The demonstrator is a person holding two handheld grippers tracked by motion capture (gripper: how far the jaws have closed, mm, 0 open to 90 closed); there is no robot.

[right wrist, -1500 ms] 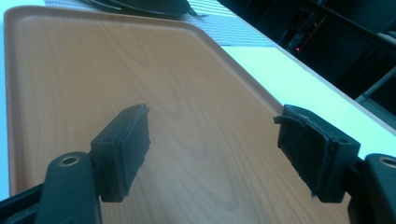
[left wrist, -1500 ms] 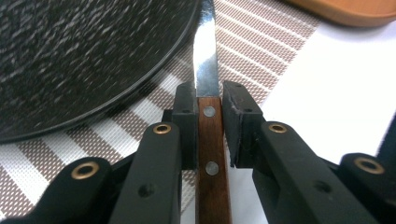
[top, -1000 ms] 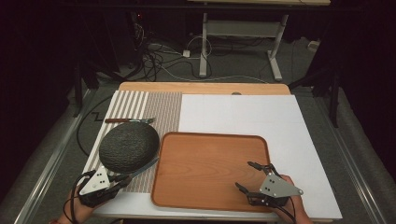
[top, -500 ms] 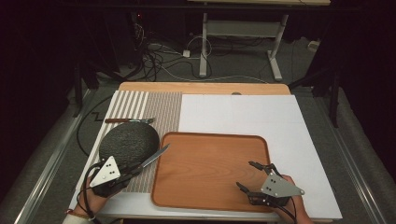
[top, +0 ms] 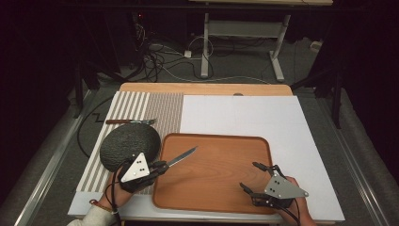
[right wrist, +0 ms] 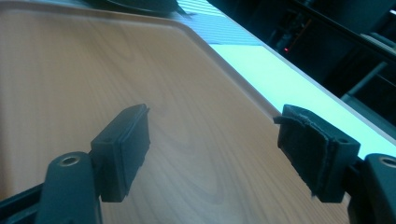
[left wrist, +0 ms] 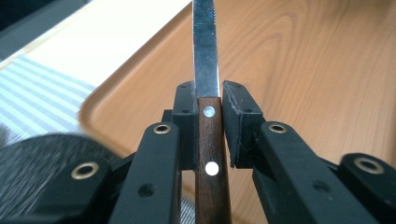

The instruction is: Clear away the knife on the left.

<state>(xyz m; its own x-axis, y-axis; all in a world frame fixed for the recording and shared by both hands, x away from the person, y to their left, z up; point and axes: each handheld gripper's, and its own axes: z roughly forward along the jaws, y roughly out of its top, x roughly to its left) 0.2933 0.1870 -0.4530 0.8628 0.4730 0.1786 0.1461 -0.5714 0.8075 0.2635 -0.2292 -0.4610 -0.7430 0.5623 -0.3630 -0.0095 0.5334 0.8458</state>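
Clamping a wooden-handled knife (left wrist: 208,140), the left gripper (top: 157,168) sits at the left edge of the wooden tray (top: 221,197), its jaws pressed together on the brown riveted handle. The blade (top: 182,157) reaches out over the tray's left part, off the wood and pointing toward the tray's far side. Just left of the tray, touching or nearly touching its rim, lies a dark round textured thing (top: 129,143) on the striped mat (top: 162,108). Beyond the tray's far left corner, on that same mat, rests a second utensil with a brown handle (top: 129,121). Over the tray's near right corner hangs the right gripper (top: 254,177), jaws spread wide with nothing between them, above bare wood. The tray rests on the white sheet (top: 244,113) covering the tabletop (top: 202,88).
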